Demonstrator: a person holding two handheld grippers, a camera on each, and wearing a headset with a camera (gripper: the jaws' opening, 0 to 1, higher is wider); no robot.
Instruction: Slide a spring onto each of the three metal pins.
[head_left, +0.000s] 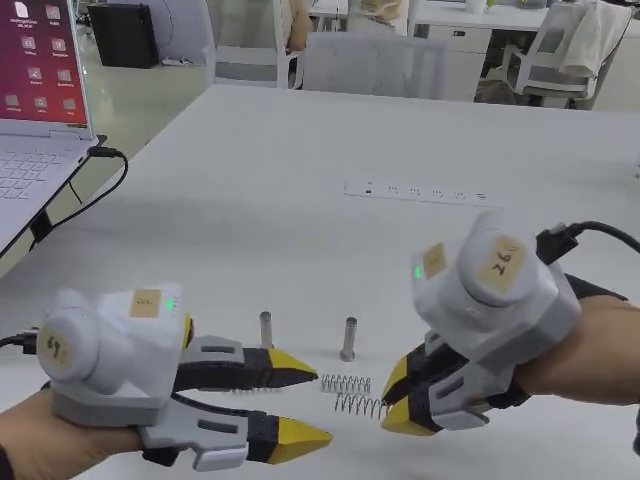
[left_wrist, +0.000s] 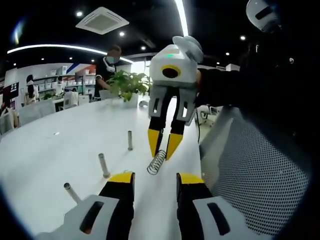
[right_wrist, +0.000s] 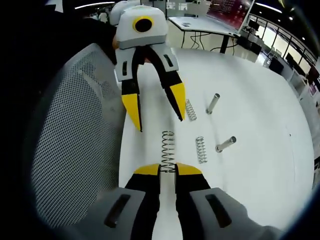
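Two grippers met low over the white tabletop: the right gripper had its fingers pinched shut on one end of a spring, the rest of the coil sticking out toward the left gripper, whose fingers stood wide apart and held nothing. Just beyond, a second spring and a third spring lay loose on the tabletop, near the metal pins, which stood upright and bare, three in a row in the left gripper view. Farther off lay a white power strip, with an open laptop at the left edge.
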